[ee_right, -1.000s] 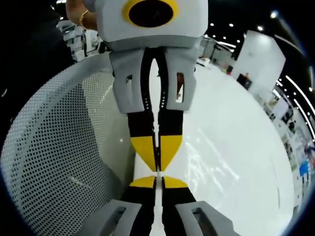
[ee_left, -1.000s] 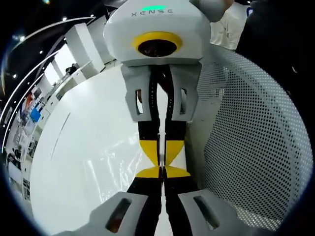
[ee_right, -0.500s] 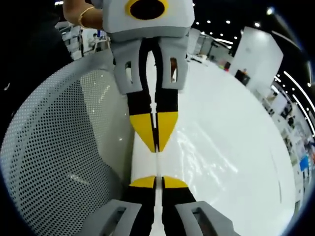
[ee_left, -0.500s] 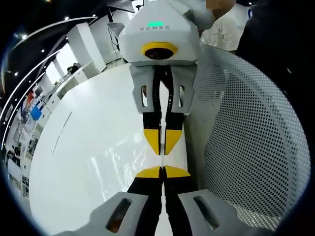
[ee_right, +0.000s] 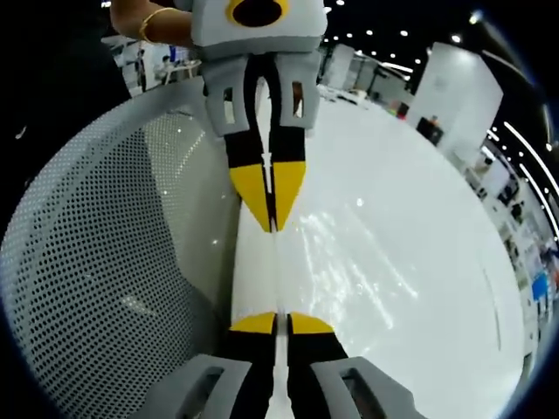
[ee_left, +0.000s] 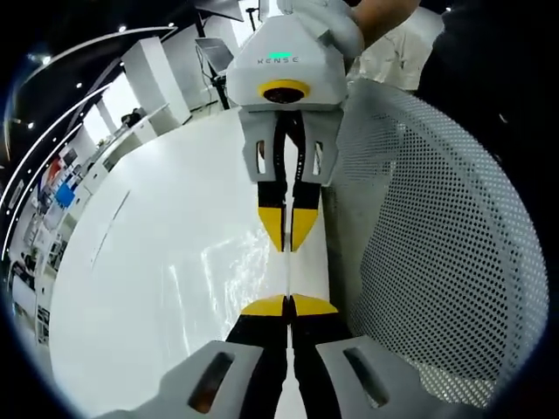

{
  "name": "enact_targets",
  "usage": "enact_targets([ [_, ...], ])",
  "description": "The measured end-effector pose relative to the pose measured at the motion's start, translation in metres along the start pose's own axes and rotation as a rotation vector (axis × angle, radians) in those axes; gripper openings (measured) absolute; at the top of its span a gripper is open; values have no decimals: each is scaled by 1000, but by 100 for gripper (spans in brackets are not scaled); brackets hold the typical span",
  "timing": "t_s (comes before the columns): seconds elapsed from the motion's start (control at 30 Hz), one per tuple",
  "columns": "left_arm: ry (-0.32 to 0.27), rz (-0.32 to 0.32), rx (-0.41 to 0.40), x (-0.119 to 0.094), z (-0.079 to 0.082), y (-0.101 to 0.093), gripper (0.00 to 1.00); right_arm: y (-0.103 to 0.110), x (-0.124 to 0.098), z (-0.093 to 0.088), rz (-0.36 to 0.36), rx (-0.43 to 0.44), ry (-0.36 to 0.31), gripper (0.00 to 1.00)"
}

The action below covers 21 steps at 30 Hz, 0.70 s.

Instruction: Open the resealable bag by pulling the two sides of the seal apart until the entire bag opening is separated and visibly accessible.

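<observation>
1. Clear bag (ee_left: 288, 271) stretched edge-on between both grippers, over white table (ee_left: 157, 262).
2. Left gripper (ee_left: 288, 307) clamped on bag edge; right gripper (ee_right: 277, 325) pinching the opposite edge.
3. Perforated basket (ee_left: 437, 253) just beside.

A glossy white table (ee_left: 148, 288) (ceiling spotlights (ee_right: 403, 38) beyond it) adjoins a white perforated screen (ee_left: 437, 236).
</observation>
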State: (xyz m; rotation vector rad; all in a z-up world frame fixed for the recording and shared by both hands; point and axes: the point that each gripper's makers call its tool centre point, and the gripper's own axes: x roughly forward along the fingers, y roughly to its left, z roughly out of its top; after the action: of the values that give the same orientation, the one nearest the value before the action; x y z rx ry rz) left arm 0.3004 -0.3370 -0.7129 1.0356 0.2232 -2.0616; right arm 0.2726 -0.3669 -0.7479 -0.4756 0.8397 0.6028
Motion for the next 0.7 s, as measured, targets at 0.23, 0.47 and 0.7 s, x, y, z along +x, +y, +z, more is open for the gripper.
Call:
enact_targets([
  [0.23, 9, 5, -18, -2, -5, 2, 0, 0, -1, -6, -3, 19, 4, 0],
  [0.47, 23, 12, -23, -4, -10, 1, 0, -1, -4, -14, -9, 38, 15, 0],
  [0.7, 38, 20, -35, -7, -18, 3, 0, -3, -7, -26, -18, 48, 37, 0],
])
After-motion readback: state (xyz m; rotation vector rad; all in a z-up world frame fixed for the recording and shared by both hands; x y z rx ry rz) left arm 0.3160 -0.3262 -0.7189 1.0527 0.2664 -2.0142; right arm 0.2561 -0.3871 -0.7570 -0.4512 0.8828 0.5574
